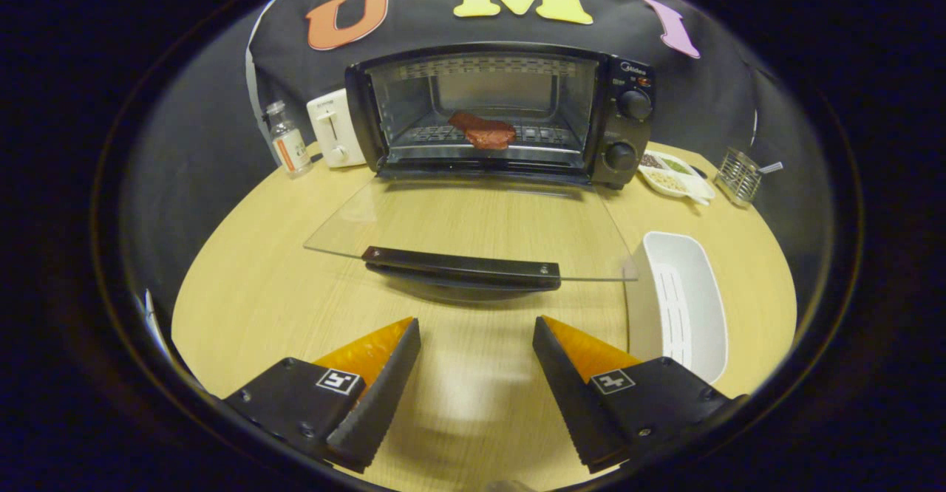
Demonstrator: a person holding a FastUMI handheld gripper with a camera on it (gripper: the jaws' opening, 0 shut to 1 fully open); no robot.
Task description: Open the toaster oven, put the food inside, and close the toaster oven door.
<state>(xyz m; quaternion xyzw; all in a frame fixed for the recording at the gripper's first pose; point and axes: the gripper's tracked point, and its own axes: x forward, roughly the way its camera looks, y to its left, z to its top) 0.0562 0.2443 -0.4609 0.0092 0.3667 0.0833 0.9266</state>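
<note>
Gripper (pixel 477 329) fingers, ridged on their inner faces, stand wide apart and empty above the wood-grain table (pixel 251 292), just short of the handle (pixel 462 267) on the flat-lying glass door (pixel 473 219), beyond which the oven (pixel 499 111) holds reddish food (pixel 482 131) on its rack.

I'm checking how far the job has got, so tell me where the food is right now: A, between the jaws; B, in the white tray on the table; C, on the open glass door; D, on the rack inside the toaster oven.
D: the reddish food lies on the rack inside the toaster oven, whose glass door hangs open, while the gripper is open and holds nothing.
</note>
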